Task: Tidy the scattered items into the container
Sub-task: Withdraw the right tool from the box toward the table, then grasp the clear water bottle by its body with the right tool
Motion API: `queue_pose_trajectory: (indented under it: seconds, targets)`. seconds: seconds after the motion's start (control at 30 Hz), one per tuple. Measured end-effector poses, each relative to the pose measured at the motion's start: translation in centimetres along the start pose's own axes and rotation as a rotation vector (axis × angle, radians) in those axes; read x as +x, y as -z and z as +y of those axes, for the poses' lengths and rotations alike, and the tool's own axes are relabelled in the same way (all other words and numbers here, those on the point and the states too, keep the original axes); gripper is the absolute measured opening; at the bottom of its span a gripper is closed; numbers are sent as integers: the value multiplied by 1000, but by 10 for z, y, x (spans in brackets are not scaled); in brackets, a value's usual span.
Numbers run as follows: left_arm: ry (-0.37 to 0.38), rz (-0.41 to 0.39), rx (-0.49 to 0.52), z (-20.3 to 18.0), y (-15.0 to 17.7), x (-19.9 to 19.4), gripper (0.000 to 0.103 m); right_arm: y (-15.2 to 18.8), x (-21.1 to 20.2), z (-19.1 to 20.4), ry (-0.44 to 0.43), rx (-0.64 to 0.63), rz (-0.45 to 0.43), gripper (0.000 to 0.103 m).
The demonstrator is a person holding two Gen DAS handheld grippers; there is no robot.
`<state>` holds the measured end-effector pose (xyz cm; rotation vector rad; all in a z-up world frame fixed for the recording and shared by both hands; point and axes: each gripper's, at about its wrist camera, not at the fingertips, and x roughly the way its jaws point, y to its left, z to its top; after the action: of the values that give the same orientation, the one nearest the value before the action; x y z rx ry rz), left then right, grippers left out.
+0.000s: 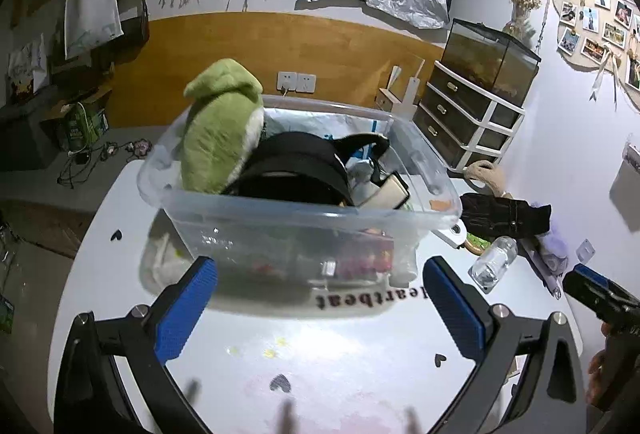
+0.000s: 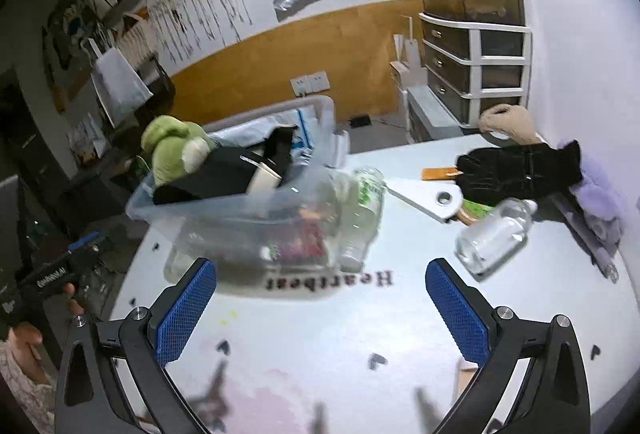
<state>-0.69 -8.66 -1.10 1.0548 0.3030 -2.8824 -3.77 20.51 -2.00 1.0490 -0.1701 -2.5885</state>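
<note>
A clear plastic bin [image 1: 304, 222] [image 2: 240, 210] stands on the white table [image 1: 320, 354]. It holds a green plush [image 1: 218, 130] [image 2: 172, 148], a black bag [image 1: 296, 170] and other items. My left gripper [image 1: 320, 310] is open and empty just in front of the bin. My right gripper [image 2: 320, 310] is open and empty over the table, right of the bin. Loose to the right lie a clear bottle [image 1: 494, 262] [image 2: 494, 234], a black glove [image 1: 506, 220] [image 2: 520, 170], a purple cloth [image 2: 600, 202], a beige plush [image 2: 508, 122] and a white board [image 2: 428, 200].
A drawer unit [image 1: 468, 122] [image 2: 476, 66] with a glass tank [image 1: 490, 60] on top stands behind the table at the right. Cables and bags lie on the floor at left. The right gripper's body shows in the left wrist view [image 1: 600, 298].
</note>
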Motion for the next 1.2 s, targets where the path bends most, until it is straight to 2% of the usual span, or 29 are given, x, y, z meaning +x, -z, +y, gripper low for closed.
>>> queue_pose_trajectory:
  seconds: [0.13,0.33,0.53,0.77,0.97,1.07,1.2]
  targets:
    - [4,21,-14,-15,9,6,103,11,-1,-16,53,-32,14,103]
    - [9,45,2,-44,20,18,103,24,1,-50,101,-15,53,103]
    - [47,73,31,-78,27,35,103,39,5,-89,132,48,113,103]
    - [84,104,79,-114,35,55,103,54,22,-140,152,167,227,103]
    - [124,144,93,-134,37,76,103,48,38,-187,177,257,236,103]
    - [162,188,92,-144,36,92,103,37,52,-212,212,267,233,84]
    - [151,205,136,-161,31,110,103,21,75,-240,220,296,233,79]
